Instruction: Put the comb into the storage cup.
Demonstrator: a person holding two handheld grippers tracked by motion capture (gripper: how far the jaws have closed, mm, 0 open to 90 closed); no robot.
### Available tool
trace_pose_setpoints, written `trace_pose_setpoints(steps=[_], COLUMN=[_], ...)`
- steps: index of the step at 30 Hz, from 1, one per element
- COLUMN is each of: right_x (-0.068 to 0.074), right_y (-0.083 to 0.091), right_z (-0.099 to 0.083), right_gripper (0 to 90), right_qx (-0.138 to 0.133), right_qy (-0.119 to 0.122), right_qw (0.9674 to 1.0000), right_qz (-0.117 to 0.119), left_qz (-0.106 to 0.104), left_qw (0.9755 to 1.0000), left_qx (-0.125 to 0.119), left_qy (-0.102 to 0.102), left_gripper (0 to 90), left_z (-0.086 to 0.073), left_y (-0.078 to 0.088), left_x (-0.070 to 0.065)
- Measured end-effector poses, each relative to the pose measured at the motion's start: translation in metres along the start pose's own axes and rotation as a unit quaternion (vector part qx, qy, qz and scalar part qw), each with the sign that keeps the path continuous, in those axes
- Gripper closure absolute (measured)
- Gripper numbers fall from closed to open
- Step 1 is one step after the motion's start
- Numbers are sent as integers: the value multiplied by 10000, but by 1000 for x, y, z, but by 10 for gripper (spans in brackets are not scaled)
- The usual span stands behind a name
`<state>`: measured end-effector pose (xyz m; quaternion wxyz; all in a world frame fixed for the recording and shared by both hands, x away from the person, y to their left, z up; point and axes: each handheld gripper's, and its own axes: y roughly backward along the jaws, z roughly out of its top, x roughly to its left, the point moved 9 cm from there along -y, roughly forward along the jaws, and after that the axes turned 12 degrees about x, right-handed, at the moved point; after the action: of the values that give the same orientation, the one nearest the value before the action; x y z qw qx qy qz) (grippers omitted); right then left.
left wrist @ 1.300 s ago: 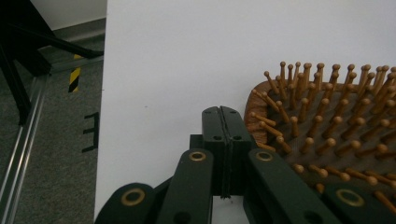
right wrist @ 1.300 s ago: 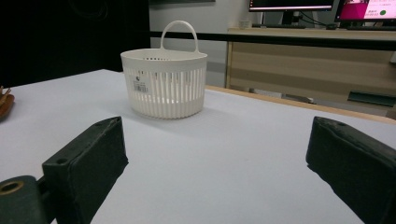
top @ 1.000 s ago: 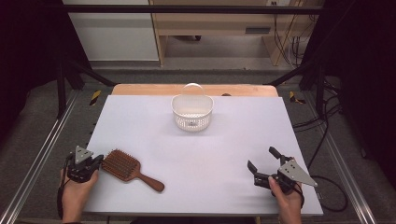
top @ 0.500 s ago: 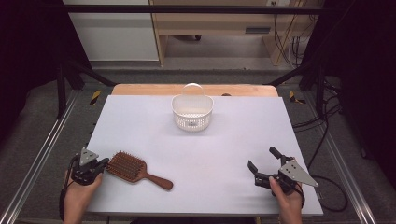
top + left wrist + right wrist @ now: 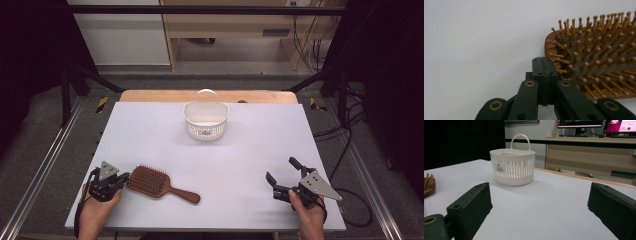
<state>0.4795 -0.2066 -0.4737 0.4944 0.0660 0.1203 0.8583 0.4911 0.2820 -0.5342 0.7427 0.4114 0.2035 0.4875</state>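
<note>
Because the left gripper's (image 5: 121, 178) fingers are pressed together with nothing between them, they act as a blunt tip set against the brush's (image 5: 150, 181) head, seemingly to nudge it across the surface (image 5: 150, 135) rather than lift it. The brush lies bristles-up just past those fingers. The right gripper (image 5: 281, 177) rests with fingers spread wide, empty, facing the basket (image 5: 512, 166) ahead.

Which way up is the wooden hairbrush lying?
Bristles up. The hairbrush lies flat on the table, its wooden pins pointing upward, as the left gripper view shows close up.
</note>
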Motion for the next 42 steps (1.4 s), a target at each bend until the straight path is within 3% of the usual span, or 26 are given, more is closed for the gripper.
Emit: trace_pose_setpoints(steps=[12, 21, 42], right_x=[0, 1, -1], right_y=[1, -2, -3], right_z=[0, -2, -3], right_gripper=[53, 51, 51], right_qx=[0, 133, 211], right_qy=[-1, 10, -40], right_qw=[10000, 9999, 9997], right_qz=[-8, -62, -112], left_qz=[-163, -388, -599], left_qw=[9996, 9981, 9952], left_qx=[16, 10, -36], left_qy=[-236, -484, -779], left_gripper=[898, 898, 898], left_z=[8, 16, 27], left_y=[-5, -8, -12], left_x=[-28, -63, -102])
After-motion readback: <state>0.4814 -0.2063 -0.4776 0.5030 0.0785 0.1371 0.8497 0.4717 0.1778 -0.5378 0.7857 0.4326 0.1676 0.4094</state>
